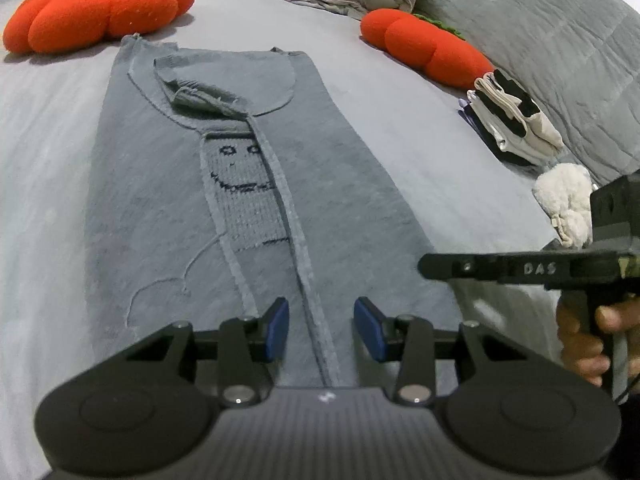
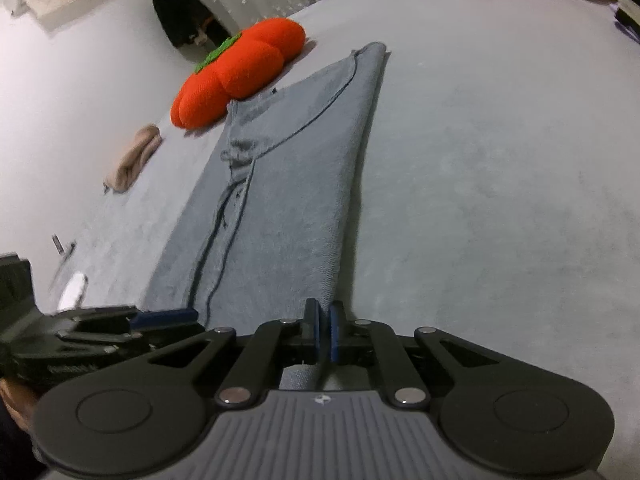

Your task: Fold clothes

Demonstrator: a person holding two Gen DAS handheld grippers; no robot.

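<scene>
A grey knitted sweater (image 1: 248, 184), sleeves folded inward over a stitched smiling face, lies lengthwise on a pale grey bedspread (image 1: 48, 152). The left gripper (image 1: 321, 328) tilts down over its near hem, blue pads apart astride a folded edge, not pressing it. The right gripper (image 2: 324, 332) (a hand (image 1: 584, 340) on its grip) has its jaws closed at the sweater's near right corner, cloth between them. Plump orange pumpkin cushions (image 1: 100, 4) sit beyond.
</scene>
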